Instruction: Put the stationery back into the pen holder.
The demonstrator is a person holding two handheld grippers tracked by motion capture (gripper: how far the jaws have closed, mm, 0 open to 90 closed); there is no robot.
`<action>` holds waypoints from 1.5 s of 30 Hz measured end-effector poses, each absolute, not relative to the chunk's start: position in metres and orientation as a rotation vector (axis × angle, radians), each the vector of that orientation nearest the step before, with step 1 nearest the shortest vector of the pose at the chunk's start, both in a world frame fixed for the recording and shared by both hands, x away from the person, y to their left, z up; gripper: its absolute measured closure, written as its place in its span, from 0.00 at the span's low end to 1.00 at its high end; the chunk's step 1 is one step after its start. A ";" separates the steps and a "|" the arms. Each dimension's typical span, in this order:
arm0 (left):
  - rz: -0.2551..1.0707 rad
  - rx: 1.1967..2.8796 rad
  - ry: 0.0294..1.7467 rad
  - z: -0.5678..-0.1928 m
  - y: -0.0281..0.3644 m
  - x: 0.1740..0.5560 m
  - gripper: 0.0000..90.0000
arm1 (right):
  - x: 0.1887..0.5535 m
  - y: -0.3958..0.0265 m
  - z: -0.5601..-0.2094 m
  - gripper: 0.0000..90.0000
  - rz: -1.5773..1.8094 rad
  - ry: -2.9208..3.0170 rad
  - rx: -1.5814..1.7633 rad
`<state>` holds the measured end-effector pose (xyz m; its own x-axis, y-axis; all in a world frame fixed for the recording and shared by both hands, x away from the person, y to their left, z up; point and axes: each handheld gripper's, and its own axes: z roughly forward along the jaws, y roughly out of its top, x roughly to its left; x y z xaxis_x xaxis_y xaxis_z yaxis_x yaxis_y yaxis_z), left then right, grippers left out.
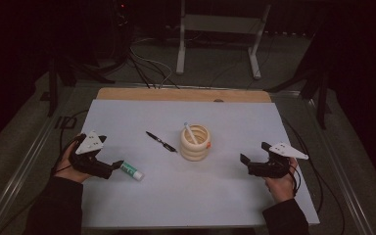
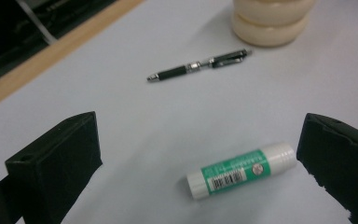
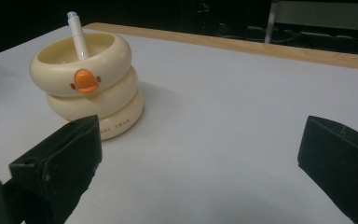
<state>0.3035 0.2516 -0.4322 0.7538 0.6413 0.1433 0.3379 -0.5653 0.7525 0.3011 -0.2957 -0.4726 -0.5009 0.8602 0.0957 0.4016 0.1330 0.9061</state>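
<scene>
White table [image 1: 215, 196] | glue stick [image 2: 240, 170] between spread left tool [image 2: 198, 154] jaws, untouched

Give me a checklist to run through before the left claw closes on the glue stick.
1. Left claw open wide enough: ok, both jaws stand apart.
2. White glue stick with the green label between the jaws: ok, it lies flat on the pale table sheet, nearer the right jaw.
3. Jaws touching the stick: not yet, a gap shows on each side.
4. Black pen clear of the grasp: ok, it lies farther off.
5. Cream ringed duck-faced holder upright: ok, with a white pen leaning inside.
6. Right claw out of the way: ok, open on the other side of the holder.
</scene>
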 end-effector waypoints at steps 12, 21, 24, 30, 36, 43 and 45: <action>0.440 2.309 0.688 -0.441 0.241 0.310 0.00 | 0.301 -0.296 -0.473 0.00 1.345 1.953 1.217; 0.398 2.402 0.645 -0.454 0.226 0.313 0.00 | 0.300 -0.296 -0.473 0.00 1.348 1.939 1.222; 0.388 2.431 0.619 -0.457 0.221 0.313 0.00 | 0.300 -0.297 -0.473 0.00 1.348 1.940 1.222; 0.362 2.468 0.616 -0.465 0.216 0.319 0.00 | 0.301 -0.296 -0.474 0.00 1.344 1.942 1.225; 0.334 2.503 0.633 -0.474 0.213 0.327 0.00 | 0.301 -0.296 -0.474 0.00 1.352 1.942 1.228; 0.300 2.559 0.603 -0.483 0.205 0.330 0.01 | 0.301 -0.296 -0.475 0.00 1.354 1.956 1.239; 0.298 2.565 0.595 -0.483 0.204 0.330 0.03 | 0.301 -0.296 -0.475 0.00 1.354 1.956 1.239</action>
<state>0.3298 0.2038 -0.4827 0.8814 0.4620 0.0988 0.3558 -0.7867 0.5044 0.3015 -0.2957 -0.4748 -0.4915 0.8628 0.1187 0.4151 0.1122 0.9028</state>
